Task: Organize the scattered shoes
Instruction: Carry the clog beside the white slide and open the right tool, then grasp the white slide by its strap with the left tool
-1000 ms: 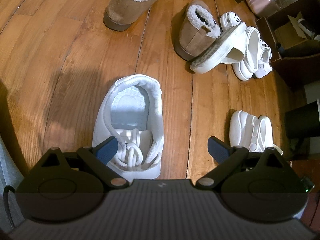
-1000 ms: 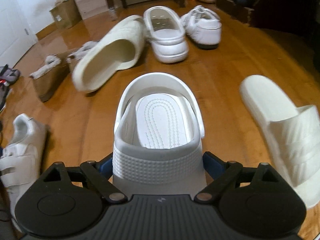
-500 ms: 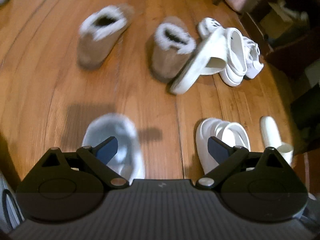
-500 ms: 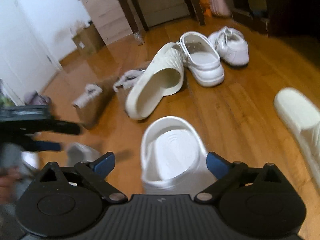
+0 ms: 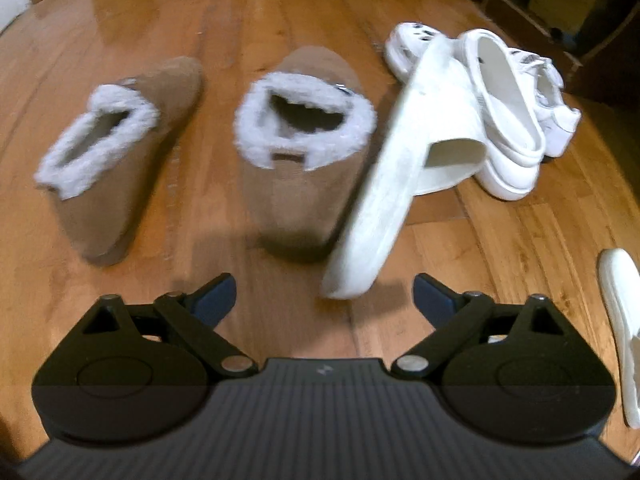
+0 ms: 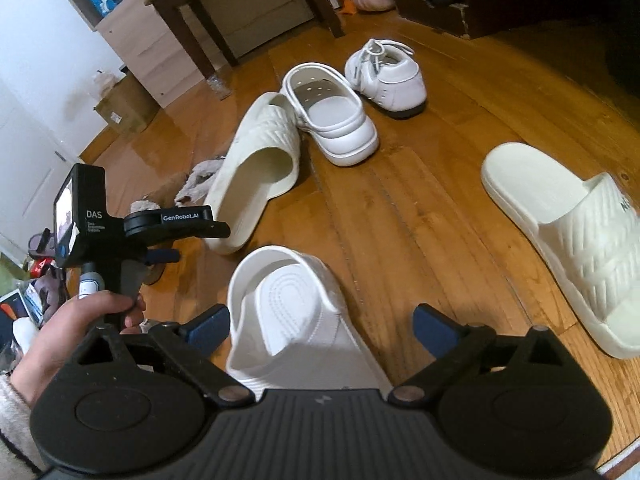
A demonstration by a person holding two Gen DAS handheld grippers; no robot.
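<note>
The scattered shoes lay all over the wooden floor [image 6: 460,208]. In the left wrist view two tan fleece-lined slippers sat at ten o'clock [image 5: 120,160] and twelve o'clock [image 5: 304,152], and a white slide on its edge [image 5: 384,184] leaned against the twelve o'clock slipper, its open side toward a white clog [image 5: 508,120] at two o'clock, with a white sneaker [image 5: 556,108] just beyond.

The risks, as I judged them: the left gripper [image 5: 324,296] was closing its jaws on nothing, its pads still apart with only bare floor between them and the slide's toe just ahead at twelve o'clock. If they narrowed further before reaching a shoe, the opening could prove too small for the slide's sole or the slipper's heel, and the tips would shove the shoe instead. A knock on the slide could topple it onto the clog or drag the slipper askew. The blur in that view suggested a quick move, which made a misjudged approach likelier.

The right gripper [image 6: 320,324] stood spread wide, a second white clog [image 6: 288,304] lying between its pads without either visibly pressing on it. The matching slide [image 6: 580,240] rested flat at three o'clock, well apart from its partner [image 6: 256,172] at eleven o'clock.

Both grippers pointed steeply down at the floor. In the right wrist view, at nine o'clock, the person's left hand [image 6: 80,328] gripped the left tool's handle, with a fleecy sleeve at the wrist.
</note>
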